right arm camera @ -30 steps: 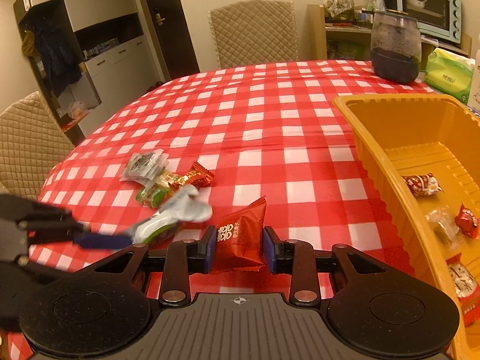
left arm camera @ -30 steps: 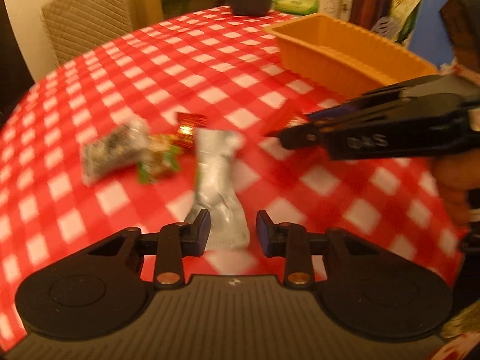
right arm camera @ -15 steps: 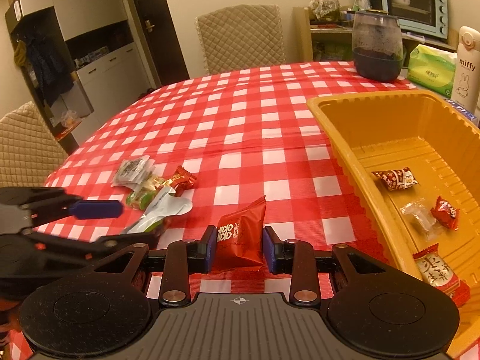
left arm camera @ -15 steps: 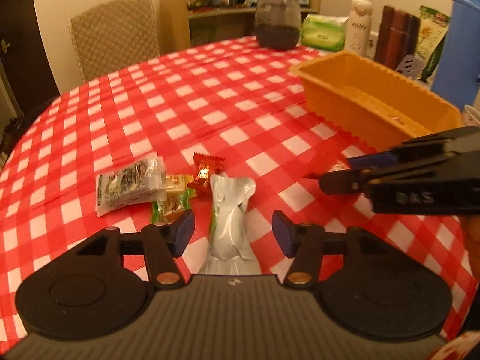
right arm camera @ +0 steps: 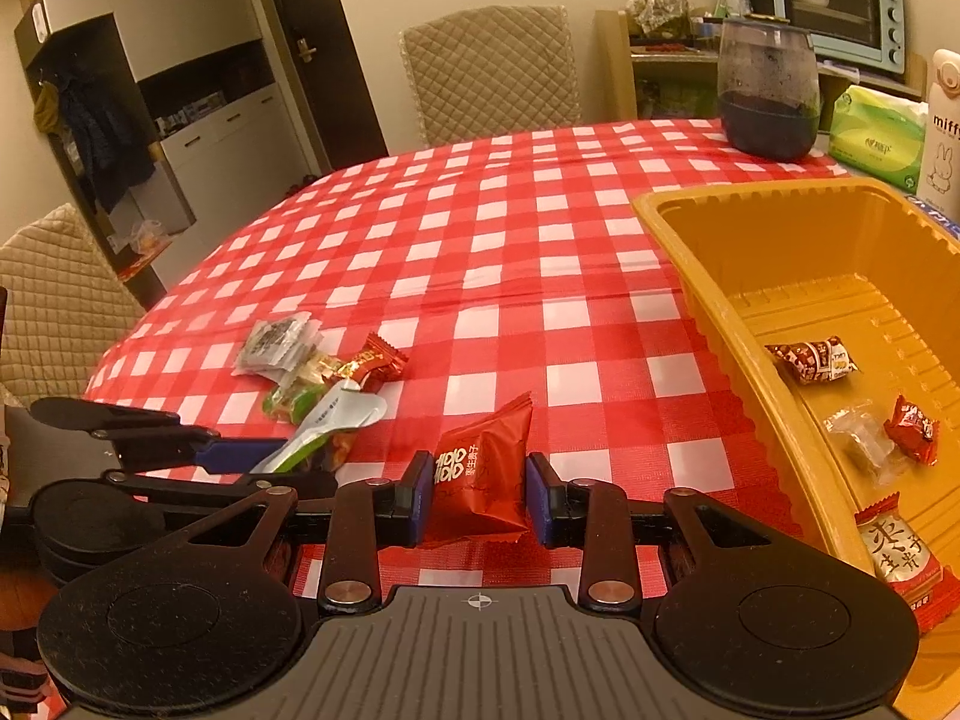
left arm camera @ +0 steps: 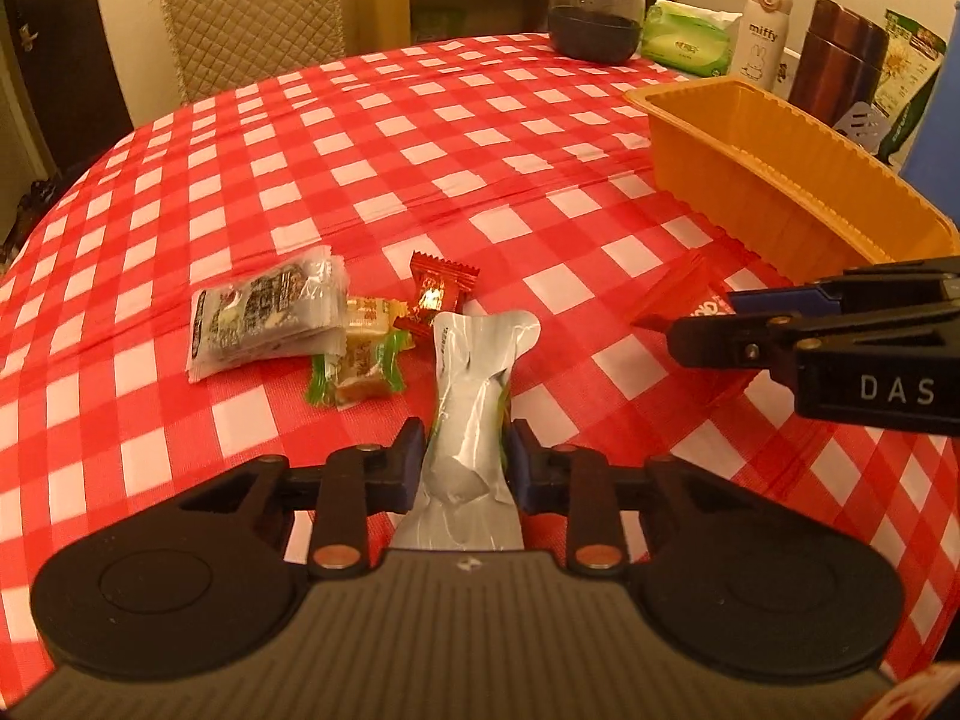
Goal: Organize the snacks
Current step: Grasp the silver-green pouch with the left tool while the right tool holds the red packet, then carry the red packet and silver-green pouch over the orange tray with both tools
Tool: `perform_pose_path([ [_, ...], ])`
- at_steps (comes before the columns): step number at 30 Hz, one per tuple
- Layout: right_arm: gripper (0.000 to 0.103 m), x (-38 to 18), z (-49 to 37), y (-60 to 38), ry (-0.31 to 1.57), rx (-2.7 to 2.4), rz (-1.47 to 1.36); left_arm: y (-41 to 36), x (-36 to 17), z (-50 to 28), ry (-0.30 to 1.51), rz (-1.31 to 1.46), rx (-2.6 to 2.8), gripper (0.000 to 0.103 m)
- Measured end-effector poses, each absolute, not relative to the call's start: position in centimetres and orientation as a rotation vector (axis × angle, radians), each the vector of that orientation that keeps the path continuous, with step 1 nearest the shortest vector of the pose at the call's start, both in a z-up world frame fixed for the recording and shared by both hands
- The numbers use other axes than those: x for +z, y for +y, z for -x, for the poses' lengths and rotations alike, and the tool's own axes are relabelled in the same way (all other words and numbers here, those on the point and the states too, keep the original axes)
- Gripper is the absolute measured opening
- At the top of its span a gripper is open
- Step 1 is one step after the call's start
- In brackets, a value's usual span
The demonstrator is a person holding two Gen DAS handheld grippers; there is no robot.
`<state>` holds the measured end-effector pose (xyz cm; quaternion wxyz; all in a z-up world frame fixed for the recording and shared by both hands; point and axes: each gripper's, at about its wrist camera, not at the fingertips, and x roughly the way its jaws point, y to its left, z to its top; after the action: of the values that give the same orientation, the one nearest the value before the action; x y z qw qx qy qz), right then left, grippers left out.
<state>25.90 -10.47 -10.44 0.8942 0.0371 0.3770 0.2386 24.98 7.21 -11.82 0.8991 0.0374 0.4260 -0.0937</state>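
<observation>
Left gripper [left arm camera: 461, 457] just squeezed shut on silver packet [left arm camera: 474, 396]; right gripper [right arm camera: 478, 498] pinching red packet [right arm camera: 483, 468]. Orange tray [right arm camera: 714, 300] rim close (right side), bare tablecloth [right arm camera: 480, 240] beyond.

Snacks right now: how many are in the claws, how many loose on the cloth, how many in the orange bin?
In claws: 2, a silver packet in the left claw and a red packet in the right claw
Loose on the cloth: 3 visible
In the orange bin: 4 visible
Total: 9
</observation>
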Motion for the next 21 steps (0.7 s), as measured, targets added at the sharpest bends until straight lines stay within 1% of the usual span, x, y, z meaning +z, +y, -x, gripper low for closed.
perform_pose_path([
  [8,0.033,-9.7,-25.3,-10.9,0.759,0.486,-0.068,6.8,-10.0,-22.8,0.85,-0.028,-0.171,0.027],
  [14,0.033,-9.3,-23.2,-12.3,0.749,0.463,-0.066,6.1,-8.7,-20.9,0.832,0.033,-0.123,0.027],
  [21,0.033,-7.2,-20.4,-15.2,0.715,0.407,-0.085,3.6,-6.7,-18.0,0.805,0.122,-0.105,0.027],
])
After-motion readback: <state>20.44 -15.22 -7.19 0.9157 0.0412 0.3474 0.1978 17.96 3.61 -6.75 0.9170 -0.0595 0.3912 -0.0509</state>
